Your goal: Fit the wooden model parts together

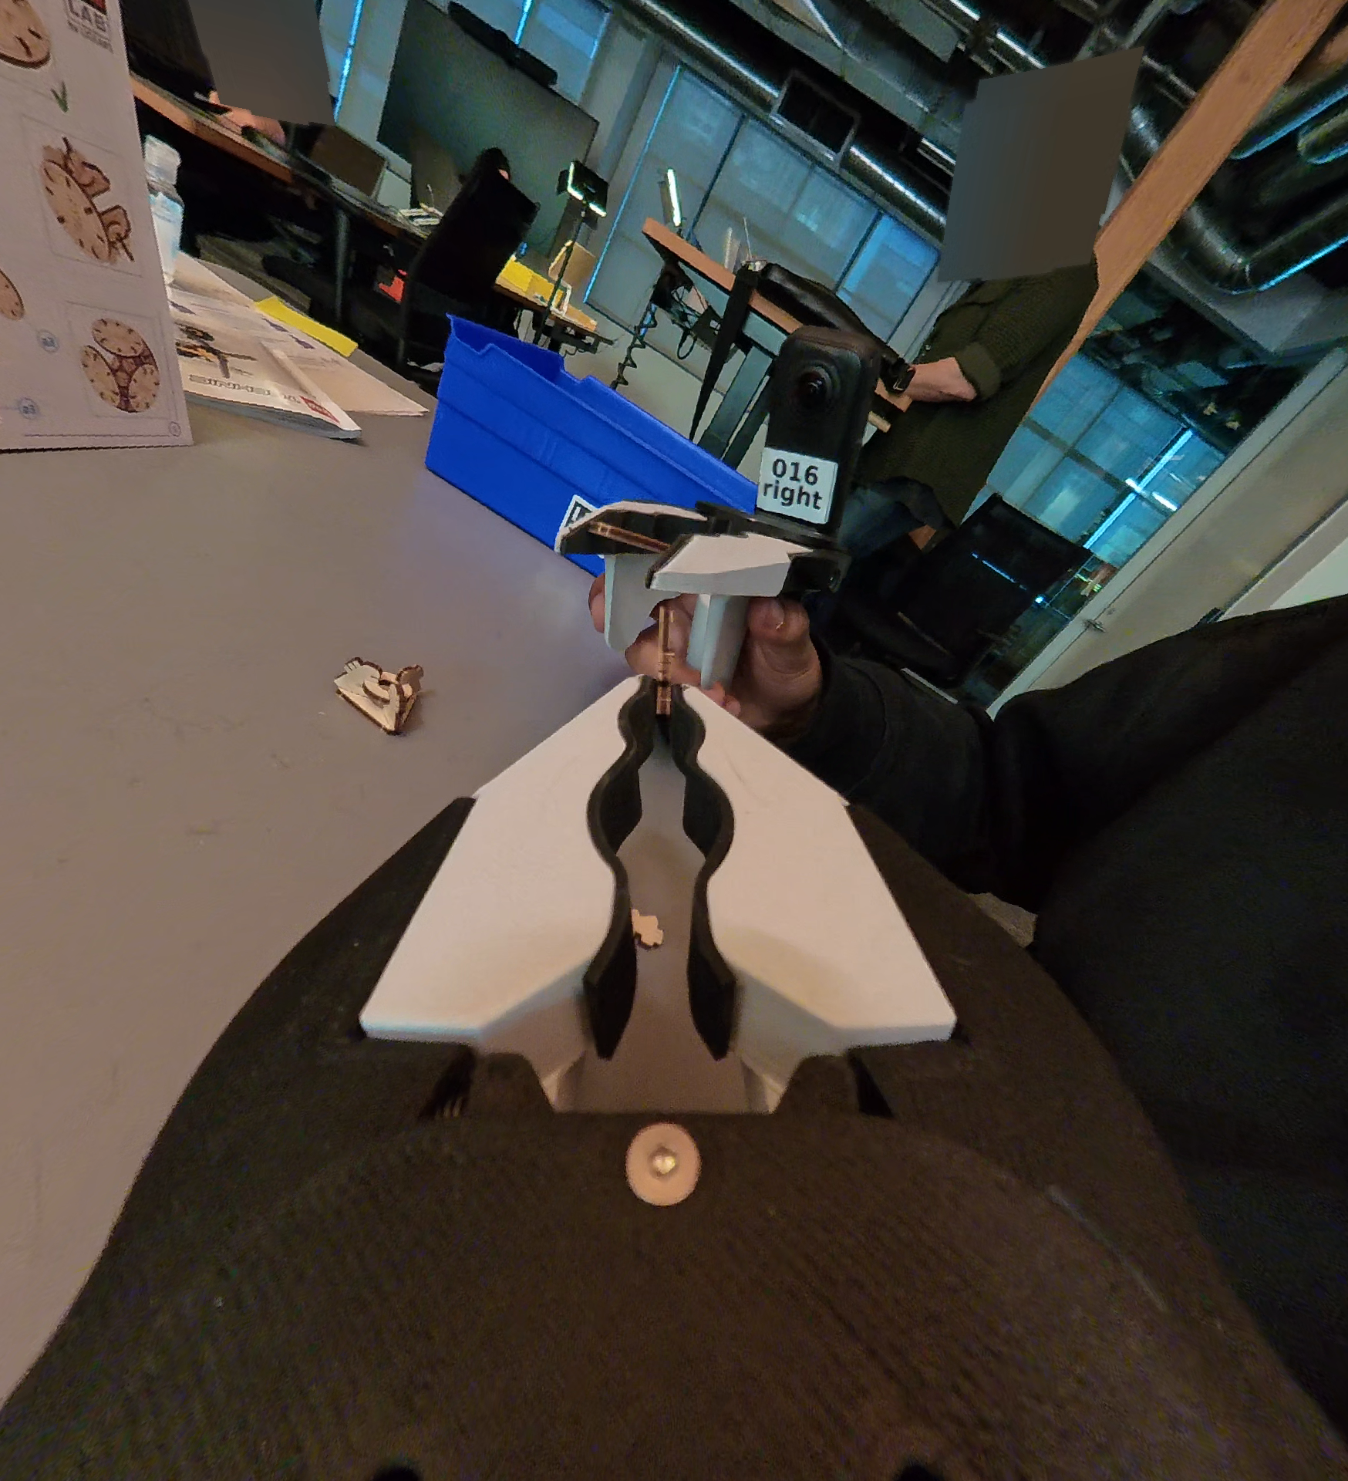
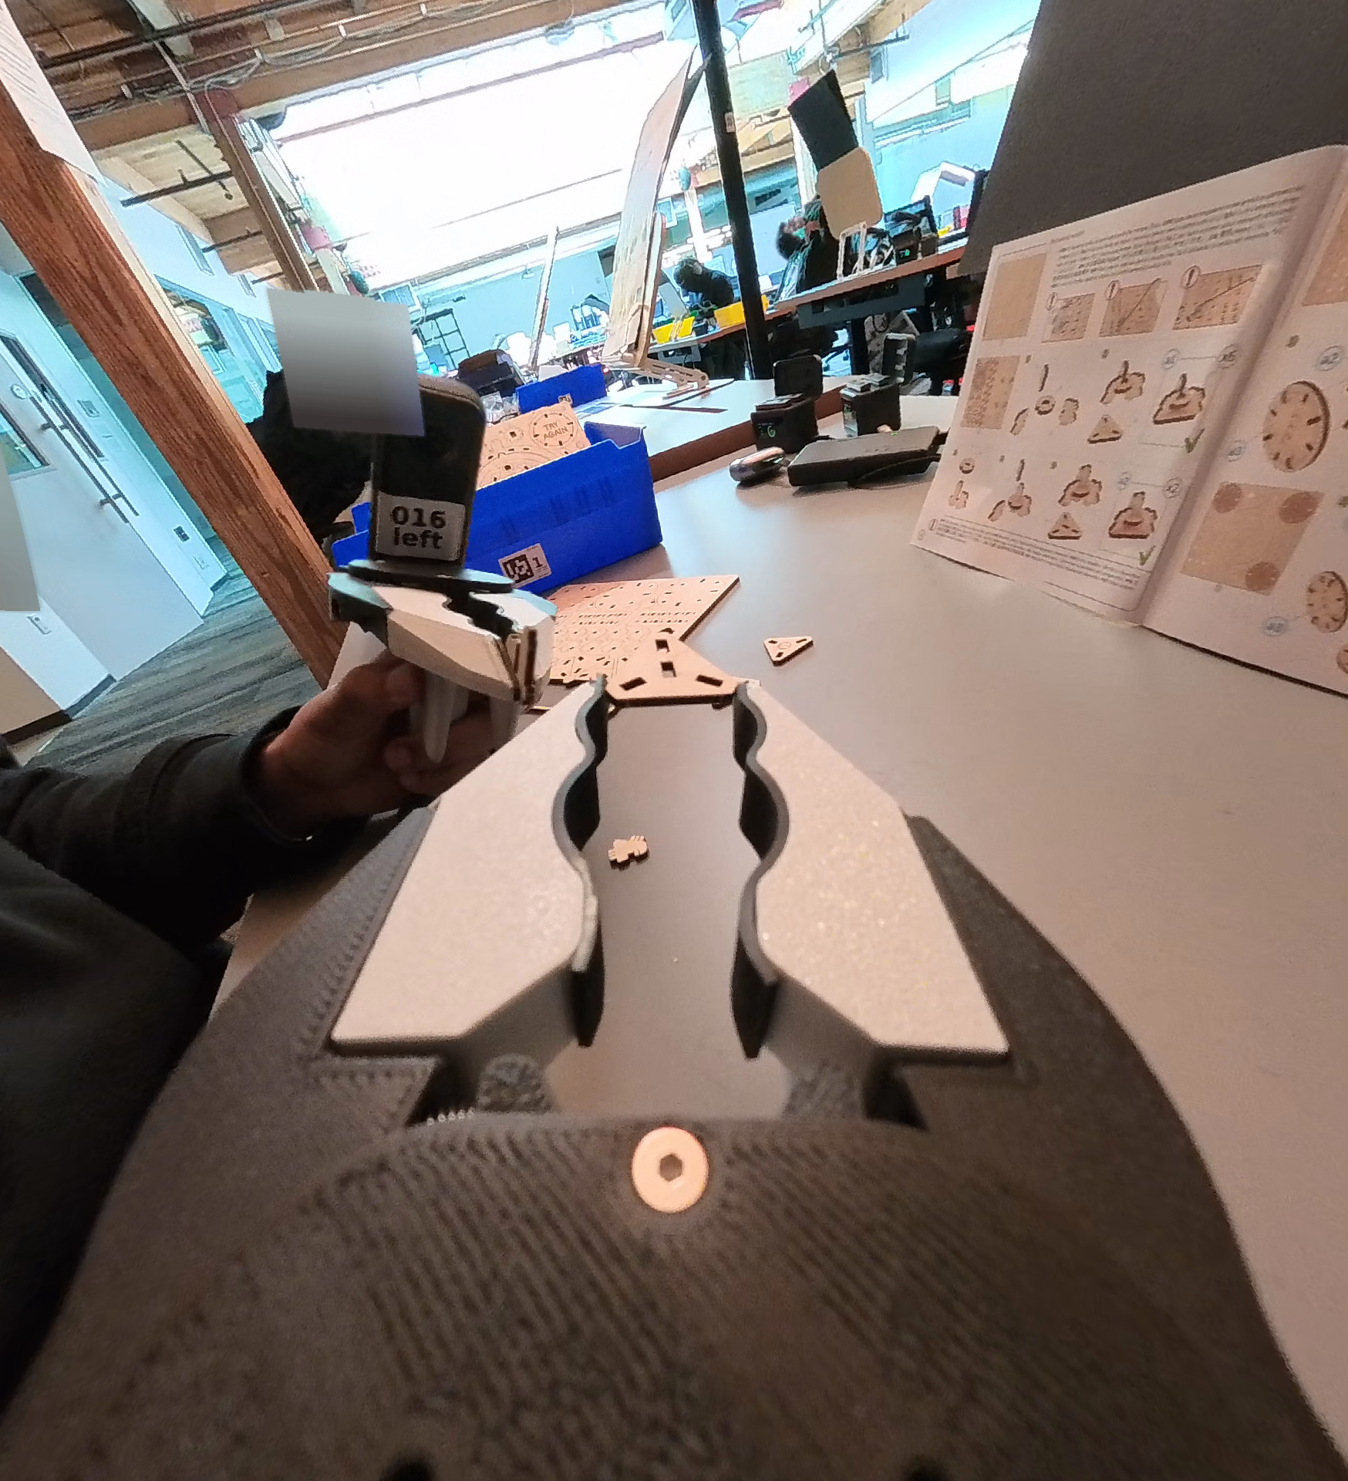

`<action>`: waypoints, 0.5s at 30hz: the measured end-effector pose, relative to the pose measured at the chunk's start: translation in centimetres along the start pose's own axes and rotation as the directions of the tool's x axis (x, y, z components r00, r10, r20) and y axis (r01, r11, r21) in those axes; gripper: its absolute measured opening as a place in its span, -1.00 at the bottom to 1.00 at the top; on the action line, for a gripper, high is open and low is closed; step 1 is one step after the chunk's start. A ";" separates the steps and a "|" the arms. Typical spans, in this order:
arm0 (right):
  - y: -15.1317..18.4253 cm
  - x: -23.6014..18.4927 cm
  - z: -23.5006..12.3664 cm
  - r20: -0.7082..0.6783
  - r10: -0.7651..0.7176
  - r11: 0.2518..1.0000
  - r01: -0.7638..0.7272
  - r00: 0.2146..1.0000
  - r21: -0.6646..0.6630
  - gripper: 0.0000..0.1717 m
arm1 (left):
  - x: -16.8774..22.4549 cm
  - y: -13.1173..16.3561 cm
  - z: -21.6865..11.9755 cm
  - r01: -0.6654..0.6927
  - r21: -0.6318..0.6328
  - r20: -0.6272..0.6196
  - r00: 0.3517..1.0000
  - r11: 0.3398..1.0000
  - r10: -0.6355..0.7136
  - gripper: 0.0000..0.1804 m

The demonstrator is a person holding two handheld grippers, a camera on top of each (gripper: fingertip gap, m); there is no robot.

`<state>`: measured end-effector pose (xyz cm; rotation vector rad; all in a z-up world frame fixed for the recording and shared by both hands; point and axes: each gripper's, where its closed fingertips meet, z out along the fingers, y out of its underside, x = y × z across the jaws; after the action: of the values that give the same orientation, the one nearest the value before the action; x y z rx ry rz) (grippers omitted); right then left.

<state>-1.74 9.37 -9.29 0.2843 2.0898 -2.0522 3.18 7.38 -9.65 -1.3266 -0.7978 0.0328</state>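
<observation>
Because both hand-held grippers are raised off the grey surface [image 2: 975, 801] and turned toward each other, the two wooden parts they carry sit close together in the air. The left hand-held gripper [image 1: 663, 701] has its fingers drawn together on a thin wooden piece [image 1: 663, 693], gripped at its lower end so that it stands upright with most of its length free above the tips. The right hand-held gripper [image 2: 667, 705] is clamped across a flat triangular plate [image 2: 675, 681] with slots cut in it, held by its two edges so the slotted face stays exposed; in the left view that plate shows edge-on. A small wooden assembly [image 1: 380, 693] lies apart on the surface, and a loose little triangle [image 2: 788, 646] rests near a sheet of uncut parts [image 2: 639, 617]. Beyond them a blue bin [image 2: 567, 505] stands, and an open instruction booklet [image 2: 1183, 417] is propped upright facing the person, where its diagrams can be read.
</observation>
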 end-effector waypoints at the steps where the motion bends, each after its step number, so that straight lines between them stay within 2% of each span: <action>1: 0.0 0.0 0.0 -0.001 0.002 1.000 -0.002 1.000 -0.001 -0.65 | 0.1 0.0 0.2 0.006 -0.001 -0.011 1.000 1.000 -0.006 -1.00; 4: 0.1 0.1 0.0 -0.010 -0.012 1.000 0.011 1.000 -0.011 -0.65 | 0.3 0.2 0.7 0.011 -0.020 -0.020 1.000 1.000 -0.012 -1.00; 10: 0.4 0.3 0.0 -0.037 -0.053 0.998 0.051 0.998 -0.032 -0.65 | -0.7 0.8 0.9 -0.097 -0.072 0.102 0.989 0.993 0.104 -1.00; 15: 0.4 0.3 0.1 -0.036 -0.043 0.999 0.042 0.998 -0.032 -0.65 | -1.1 0.4 0.5 -0.069 -0.046 0.114 0.991 0.997 0.074 -1.00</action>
<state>-1.92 9.32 -9.74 0.2772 2.1657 -2.0508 2.25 7.45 -10.52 -1.4024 -0.8525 0.1523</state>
